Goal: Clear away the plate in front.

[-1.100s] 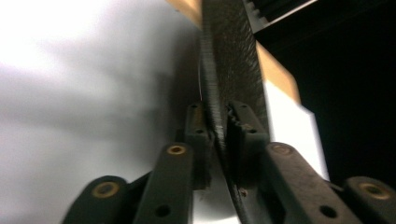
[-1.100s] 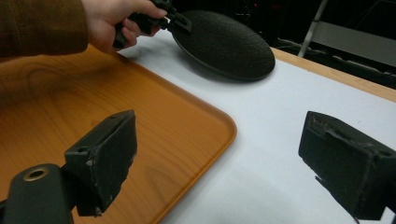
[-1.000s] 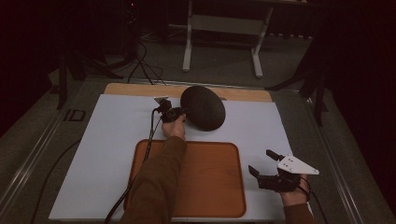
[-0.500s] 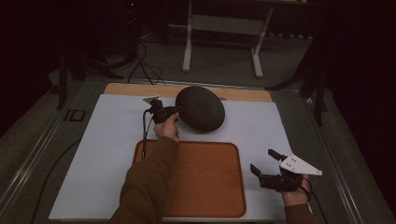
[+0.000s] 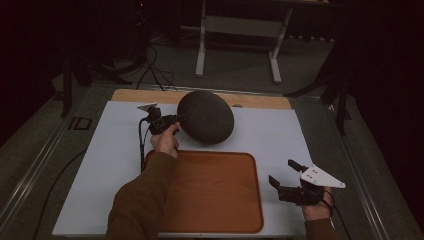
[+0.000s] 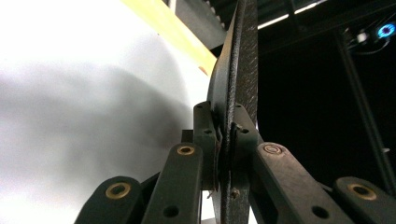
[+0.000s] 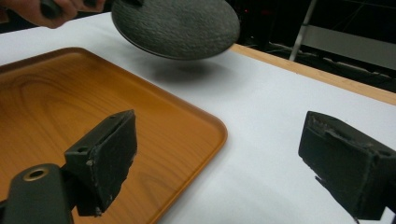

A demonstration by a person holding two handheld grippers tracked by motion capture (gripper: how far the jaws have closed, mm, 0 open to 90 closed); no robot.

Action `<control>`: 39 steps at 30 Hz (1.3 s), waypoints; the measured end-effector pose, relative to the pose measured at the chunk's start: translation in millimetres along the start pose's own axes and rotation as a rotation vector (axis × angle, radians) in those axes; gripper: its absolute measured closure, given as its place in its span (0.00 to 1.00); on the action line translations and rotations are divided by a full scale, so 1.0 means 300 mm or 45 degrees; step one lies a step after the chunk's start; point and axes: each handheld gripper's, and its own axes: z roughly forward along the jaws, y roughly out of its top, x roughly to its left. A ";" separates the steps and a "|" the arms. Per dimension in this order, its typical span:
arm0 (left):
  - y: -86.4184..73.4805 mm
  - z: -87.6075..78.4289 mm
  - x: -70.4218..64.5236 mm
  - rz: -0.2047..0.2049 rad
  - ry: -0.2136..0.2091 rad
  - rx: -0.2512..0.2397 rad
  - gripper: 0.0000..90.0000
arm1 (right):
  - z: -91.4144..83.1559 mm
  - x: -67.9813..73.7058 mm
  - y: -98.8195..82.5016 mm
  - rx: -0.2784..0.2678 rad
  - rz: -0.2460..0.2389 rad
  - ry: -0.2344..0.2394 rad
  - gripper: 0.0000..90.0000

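Just one plate [image 5: 206,117], one tray [image 5: 215,192].

The high view is dim, its edges sinking into black. The white counter [image 6: 70,93] glares overexposed at the left gripper view's left. A soft shadow lies beneath the dark plate [image 7: 175,28].

— That plate [image 5: 205,117] is dark grey, speckled all over.
— And the tray [image 5: 215,192], orange-brown with wood grain.
— White sheet [image 5: 100,155] under it; pale wood strip [image 5: 150,96] at the far edge.
— Black jaws, brass rivets on both grippers.
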 end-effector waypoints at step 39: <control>-0.131 -0.301 0.109 -0.012 -0.090 -0.011 0.95 | 0.003 0.006 0.000 0.011 -0.004 -0.005 0.13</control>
